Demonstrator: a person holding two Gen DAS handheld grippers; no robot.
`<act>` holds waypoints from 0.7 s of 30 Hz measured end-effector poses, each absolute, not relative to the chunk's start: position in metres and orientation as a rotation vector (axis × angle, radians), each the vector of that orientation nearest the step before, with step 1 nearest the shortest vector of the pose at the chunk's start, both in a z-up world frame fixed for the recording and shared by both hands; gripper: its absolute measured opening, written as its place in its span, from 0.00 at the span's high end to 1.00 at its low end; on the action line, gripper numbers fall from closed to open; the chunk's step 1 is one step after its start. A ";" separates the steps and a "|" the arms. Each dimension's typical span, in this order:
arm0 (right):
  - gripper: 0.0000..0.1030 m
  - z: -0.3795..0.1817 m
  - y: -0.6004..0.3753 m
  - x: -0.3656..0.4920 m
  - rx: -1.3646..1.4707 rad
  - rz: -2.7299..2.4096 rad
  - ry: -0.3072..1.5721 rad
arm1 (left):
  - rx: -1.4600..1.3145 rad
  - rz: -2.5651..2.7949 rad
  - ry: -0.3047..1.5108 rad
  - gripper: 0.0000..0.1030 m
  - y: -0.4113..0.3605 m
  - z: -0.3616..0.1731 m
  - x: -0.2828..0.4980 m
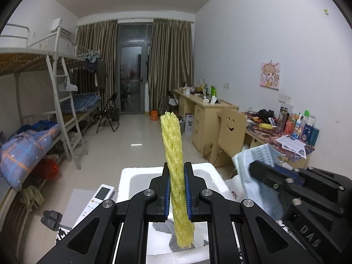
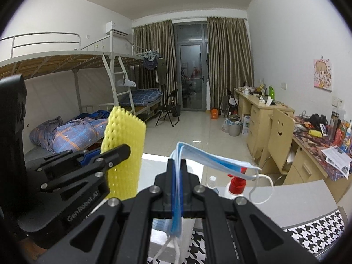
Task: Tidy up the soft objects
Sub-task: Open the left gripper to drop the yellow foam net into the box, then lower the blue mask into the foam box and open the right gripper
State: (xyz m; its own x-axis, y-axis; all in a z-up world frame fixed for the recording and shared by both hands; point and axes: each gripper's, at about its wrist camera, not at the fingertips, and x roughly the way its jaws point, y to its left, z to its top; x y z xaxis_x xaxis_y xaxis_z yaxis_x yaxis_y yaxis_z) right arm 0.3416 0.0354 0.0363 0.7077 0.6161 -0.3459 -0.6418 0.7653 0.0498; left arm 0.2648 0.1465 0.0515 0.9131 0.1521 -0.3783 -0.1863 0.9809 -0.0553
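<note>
Between the blue pads of my left gripper (image 1: 177,189) I hold a yellow foam mesh sleeve (image 1: 173,154), clamped near its lower third. Its long axis stands almost upright, leaning slightly left at the top; the frayed open end points to the ceiling and the lower end hangs below my jaws. Directly beneath it sits a white foam box (image 1: 132,176) with an open top, resting on a surface with a black-and-white houndstooth cloth (image 2: 319,226).

My right gripper (image 2: 178,176) is clenched on a folded light-blue pleated face mask (image 2: 211,160). The mask's long axis runs roughly level, pointing forward and right, away from me. Its far end sags, and a white ear loop (image 2: 261,189) dangles from that end; more loops hang below my jaws.

I judge these risks. The sleeve is squashy, so a thin grip could let it slide down or tip sideways as I lower it. The dangling loop hangs just above a white spray bottle with a red nozzle (image 2: 236,182) and could snag it and topple it. My two grippers are close together, so one could knock the other's load. A white remote control (image 1: 99,200) lies just left of the box.

Farther off are wooden desks (image 1: 206,116), a bunk bed (image 1: 55,83) and curtains (image 1: 169,66).
</note>
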 end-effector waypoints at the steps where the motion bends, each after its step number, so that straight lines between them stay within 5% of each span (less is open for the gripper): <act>1: 0.95 0.037 0.035 0.343 -0.074 0.700 0.359 | -0.093 0.179 0.388 0.88 0.148 0.051 0.266; 7: 0.95 0.040 0.036 0.342 -0.070 0.697 0.360 | -0.098 0.171 0.449 0.87 0.149 0.042 0.279; 9: 0.95 0.040 0.039 0.342 -0.077 0.698 0.361 | -0.093 0.175 0.468 0.76 0.149 0.040 0.282; 11: 0.95 0.039 0.040 0.342 -0.076 0.695 0.363 | -0.096 0.178 0.474 0.38 0.150 0.039 0.283; 13: 0.95 0.039 0.041 0.342 -0.078 0.700 0.368 | -0.094 0.195 0.466 0.23 0.151 0.039 0.281; 17: 0.95 0.038 0.042 0.344 -0.082 0.699 0.372 | -0.106 0.220 0.459 0.09 0.155 0.042 0.279; 21: 0.95 0.036 0.043 0.347 -0.085 0.714 0.388 | -0.100 0.274 0.420 0.04 0.158 0.050 0.272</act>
